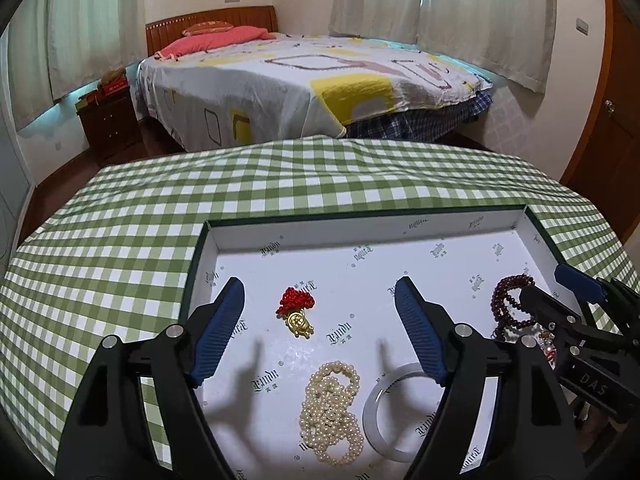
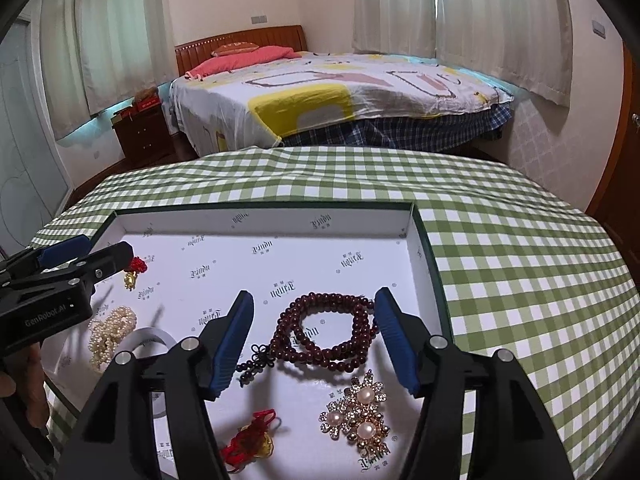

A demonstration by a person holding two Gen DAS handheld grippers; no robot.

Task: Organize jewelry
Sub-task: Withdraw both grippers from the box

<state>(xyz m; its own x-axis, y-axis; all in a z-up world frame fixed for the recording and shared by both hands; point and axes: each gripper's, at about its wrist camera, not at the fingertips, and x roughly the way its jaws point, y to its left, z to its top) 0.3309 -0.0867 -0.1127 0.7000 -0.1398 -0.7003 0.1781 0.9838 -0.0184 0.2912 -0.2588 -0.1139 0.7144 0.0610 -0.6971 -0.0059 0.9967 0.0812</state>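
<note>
A shallow white-lined tray (image 1: 360, 216) with a dark green rim lies on the checked cloth. In the left wrist view my left gripper (image 1: 320, 284) hangs open above it, with nothing between its fingers. Below it lie a red-knot gold charm (image 1: 296, 314), a coiled pearl string (image 1: 332, 412) and a white bangle (image 1: 394, 416). My right gripper (image 2: 314, 295) is open too, its blue pads on either side of a dark red bead string (image 2: 325, 354) that rests on the tray floor (image 2: 260, 206). Near it lie pearl-and-crystal brooches (image 2: 360, 416) and a second red-cord charm (image 2: 256, 440).
A green-and-white checked tablecloth (image 1: 160, 216) covers the table around the tray. Beyond the far edge stand a bed (image 1: 300, 80) and a dark nightstand (image 1: 108, 120). A wooden door (image 1: 612, 140) is at the right. A person's hand (image 2: 28, 384) grips the left tool.
</note>
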